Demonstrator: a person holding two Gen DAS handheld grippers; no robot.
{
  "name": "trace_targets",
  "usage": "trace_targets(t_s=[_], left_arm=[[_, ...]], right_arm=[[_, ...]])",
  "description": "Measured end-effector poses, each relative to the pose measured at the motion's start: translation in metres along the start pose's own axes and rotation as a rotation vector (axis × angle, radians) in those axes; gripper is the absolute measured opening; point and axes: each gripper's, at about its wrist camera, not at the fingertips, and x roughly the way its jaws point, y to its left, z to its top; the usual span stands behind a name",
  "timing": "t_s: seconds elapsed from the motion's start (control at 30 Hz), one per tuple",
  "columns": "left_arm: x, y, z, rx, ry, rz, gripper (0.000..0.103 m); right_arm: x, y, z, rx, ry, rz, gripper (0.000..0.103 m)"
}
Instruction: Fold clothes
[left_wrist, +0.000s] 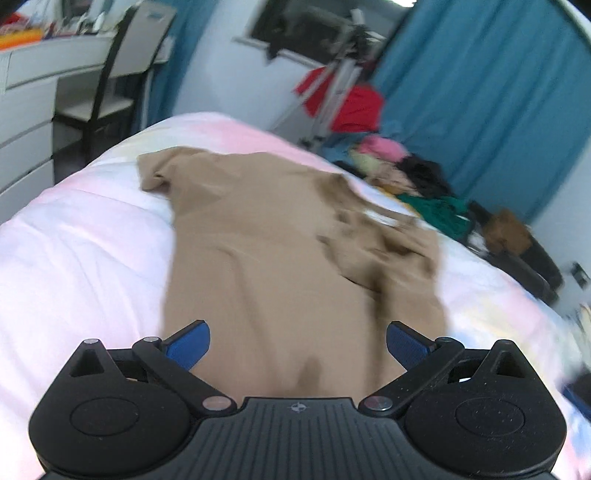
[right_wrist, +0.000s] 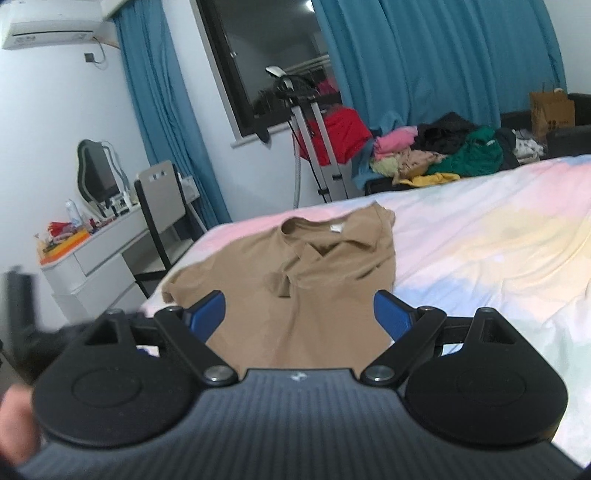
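While both tilt downward, left claw (left_wrist: 298, 345) spread wide, right claw (right_wrist: 299, 314) spread wide, tan shirt (left_wrist: 280, 258) beneath.

Shirt (right_wrist: 306, 273) lies on bed (right_wrist: 480, 243); clothes pile (right_wrist: 436, 151) behind the bed, desk (right_wrist: 96, 254) and chair (right_wrist: 162, 218) to its left

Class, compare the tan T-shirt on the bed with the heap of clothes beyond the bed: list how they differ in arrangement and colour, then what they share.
1. The tan T-shirt lies spread out alone on the bed; the heap of clothes is bunched together off the bed.
2. The T-shirt is one plain colour; the heap mixes pink, green, black and yellow.
3. The T-shirt has one sleeve turned in; the heap shows no order.
Shared: both are unfolded garments.
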Motion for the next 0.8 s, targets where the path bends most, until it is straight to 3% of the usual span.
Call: trace_targets(t_s=[0.13,0.3,0.4,0.5,0.6,0.63,0.67,0.7,0.8], left_arm=[[0.060,0.053,0.038,-0.087,-0.047,0.087,0.102],[0.110,0.115,0.071,-0.406,-0.111,0.009,0.100],[0.131,0.129,0.089,-0.466,-0.177,-0.012,0.100],[0.148,0.131,0.108,-0.419,-0.217,0.020,0.097],[0.159,0.129,0.122,-0.340,-0.235,0.084,0.071],[0.162,0.125,0.126,-0.309,-0.235,0.095,0.049],[0.165,0.121,0.129,-0.279,-0.235,0.105,0.018],[0.167,0.116,0.133,-0.245,-0.235,0.115,0.008],[0.162,0.081,0.142,-0.075,-0.274,0.149,0.006]], right_arm=[[0.024,-0.008,-0.006,0.011,0.037,-0.031,0.089],[0.062,-0.020,-0.012,0.055,0.088,-0.056,0.089],[0.084,-0.027,-0.015,0.072,0.113,-0.066,0.089],[0.101,-0.034,-0.019,0.090,0.141,-0.070,0.089],[0.112,-0.038,-0.021,0.101,0.156,-0.070,0.089],[0.114,-0.039,-0.021,0.103,0.157,-0.071,0.089],[0.115,-0.040,-0.020,0.105,0.157,-0.072,0.089],[0.115,-0.042,-0.019,0.109,0.157,-0.071,0.089],[0.112,-0.046,-0.015,0.124,0.150,-0.060,0.089]])
